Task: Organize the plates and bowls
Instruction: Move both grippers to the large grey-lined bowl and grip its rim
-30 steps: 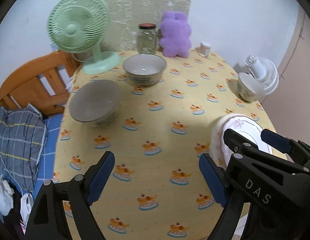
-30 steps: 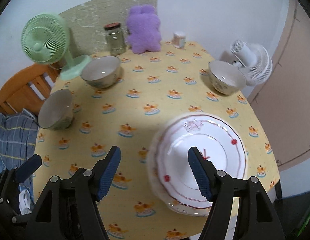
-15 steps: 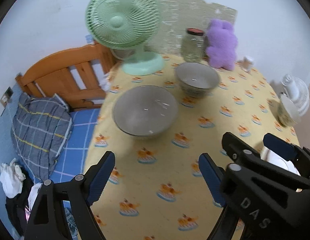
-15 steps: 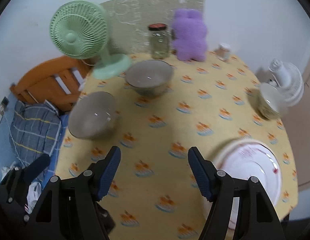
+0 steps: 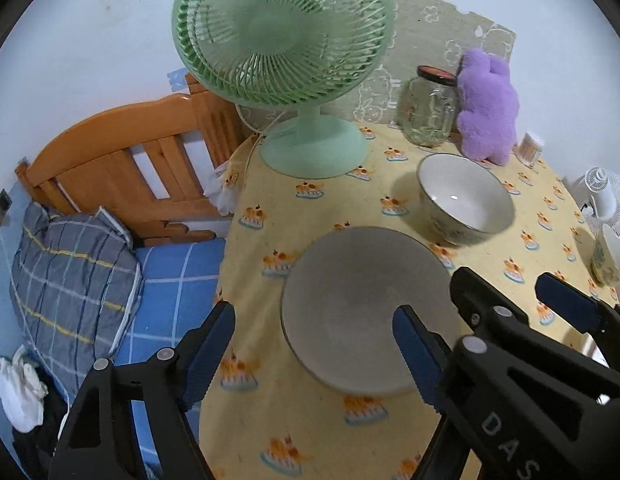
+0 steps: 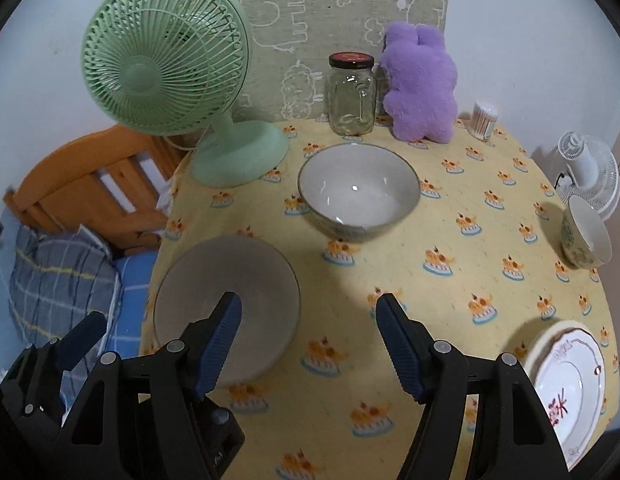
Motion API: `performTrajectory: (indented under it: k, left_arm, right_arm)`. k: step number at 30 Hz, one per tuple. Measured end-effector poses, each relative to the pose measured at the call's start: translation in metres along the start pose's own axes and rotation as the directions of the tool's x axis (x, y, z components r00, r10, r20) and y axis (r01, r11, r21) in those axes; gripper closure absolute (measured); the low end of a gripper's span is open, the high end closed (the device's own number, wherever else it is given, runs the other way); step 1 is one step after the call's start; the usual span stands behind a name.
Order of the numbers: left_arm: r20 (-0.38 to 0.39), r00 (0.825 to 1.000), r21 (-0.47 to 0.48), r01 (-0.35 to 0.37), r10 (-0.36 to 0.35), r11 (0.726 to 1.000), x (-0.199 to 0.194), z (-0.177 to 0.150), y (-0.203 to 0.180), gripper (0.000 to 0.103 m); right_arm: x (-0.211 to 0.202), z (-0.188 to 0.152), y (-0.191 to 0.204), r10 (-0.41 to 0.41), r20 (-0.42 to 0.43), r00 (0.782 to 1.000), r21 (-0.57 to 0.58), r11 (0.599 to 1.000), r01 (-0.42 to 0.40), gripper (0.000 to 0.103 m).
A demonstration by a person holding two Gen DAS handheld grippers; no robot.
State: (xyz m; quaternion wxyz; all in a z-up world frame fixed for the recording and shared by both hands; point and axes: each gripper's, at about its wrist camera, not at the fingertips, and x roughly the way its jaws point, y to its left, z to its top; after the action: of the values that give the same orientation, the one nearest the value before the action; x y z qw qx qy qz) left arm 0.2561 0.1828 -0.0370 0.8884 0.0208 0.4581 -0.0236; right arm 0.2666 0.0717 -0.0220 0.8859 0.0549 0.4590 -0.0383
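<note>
A plain grey bowl sits near the table's left edge; it also shows in the right wrist view. My left gripper is open and hovers over it, the bowl's rim between the fingers. A white patterned bowl stands mid-table, also in the left wrist view. A third bowl sits at the right edge. A white plate with red trim lies front right. My right gripper is open and empty above the cloth, beside the grey bowl.
A green fan, a glass jar, a purple plush toy and a small container line the table's back. A white fan stands off the right edge. A wooden bed frame and pillow lie left.
Both grippers have swung left, away from the plate. The left gripper has come forward over the grey bowl. The plate has slid to the right wrist view's lower right corner.
</note>
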Motion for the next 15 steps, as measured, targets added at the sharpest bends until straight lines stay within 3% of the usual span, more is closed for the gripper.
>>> performTrajectory:
  k: [9, 12, 13, 15]
  left_arm:
    - [-0.071, 0.996, 0.004, 0.047, -0.047, 0.999, 0.049, 0.01, 0.009, 0.045]
    - [-0.092, 0.994, 0.0, 0.054, -0.054, 0.999, 0.057, 0.009, 0.01, 0.059]
    - [-0.099, 0.994, -0.002, 0.054, -0.054, 0.999, 0.06, 0.009, 0.011, 0.062]
    - [-0.115, 0.992, -0.003, 0.051, -0.051, 0.999, 0.063, 0.009, 0.011, 0.078]
  right_arm:
    - [0.051, 0.007, 0.01, -0.038, -0.074, 0.997, 0.027, 0.999, 0.04, 0.047]
    - [0.062, 0.007, 0.012, -0.024, -0.103, 0.994, 0.032, 0.999, 0.028, 0.064]
    - [0.065, 0.006, 0.013, -0.015, -0.11, 0.994, 0.032, 0.999, 0.018, 0.075]
    - [0.069, 0.006, 0.013, -0.015, -0.109, 0.994, 0.024, 1.0, 0.018, 0.08]
